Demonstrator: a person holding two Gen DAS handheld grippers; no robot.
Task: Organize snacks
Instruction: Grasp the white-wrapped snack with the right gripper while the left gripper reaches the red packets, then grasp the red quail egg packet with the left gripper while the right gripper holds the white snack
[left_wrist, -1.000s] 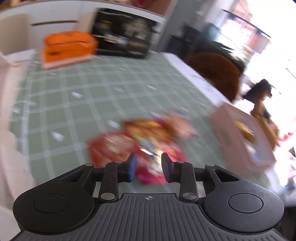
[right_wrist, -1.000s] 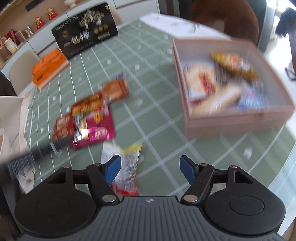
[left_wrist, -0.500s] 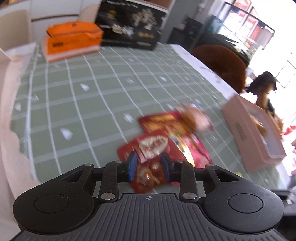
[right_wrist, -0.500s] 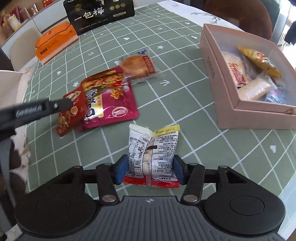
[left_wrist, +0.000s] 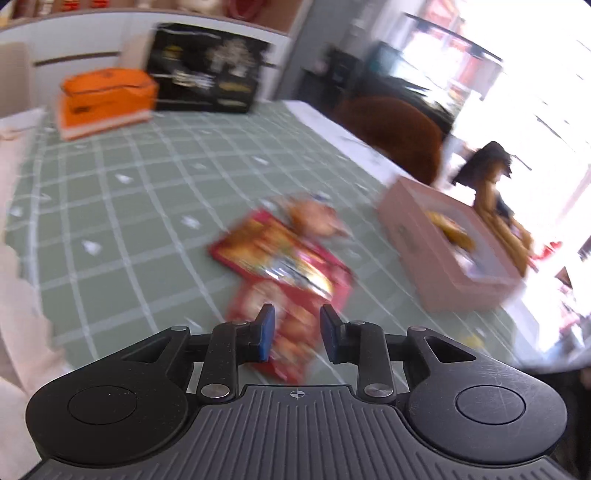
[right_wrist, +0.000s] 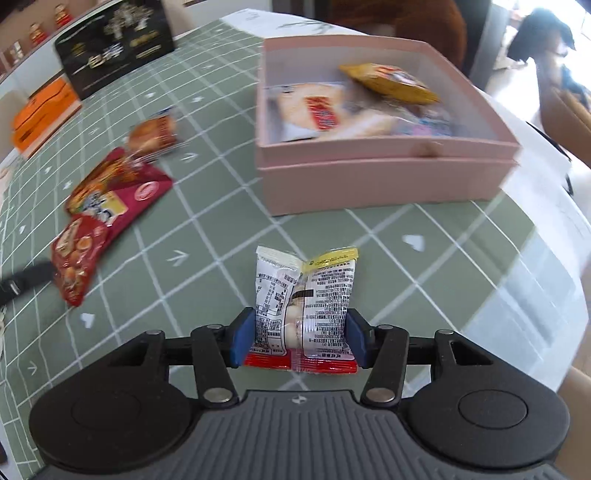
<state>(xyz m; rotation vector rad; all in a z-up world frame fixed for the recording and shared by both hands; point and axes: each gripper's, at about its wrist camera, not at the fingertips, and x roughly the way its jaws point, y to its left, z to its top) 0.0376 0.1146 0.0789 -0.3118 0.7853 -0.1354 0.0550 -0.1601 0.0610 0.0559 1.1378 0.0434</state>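
over green checked cloth, right tool clamped on white snack pkt, left tool shut on red pkt

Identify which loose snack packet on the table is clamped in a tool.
The white packet, printed with black text and red along its bottom edge, sits between the right tool's pads. The red packets lie apart, to its left.

white snack pkt upright btwn pads – pink box beyond, red pkts left
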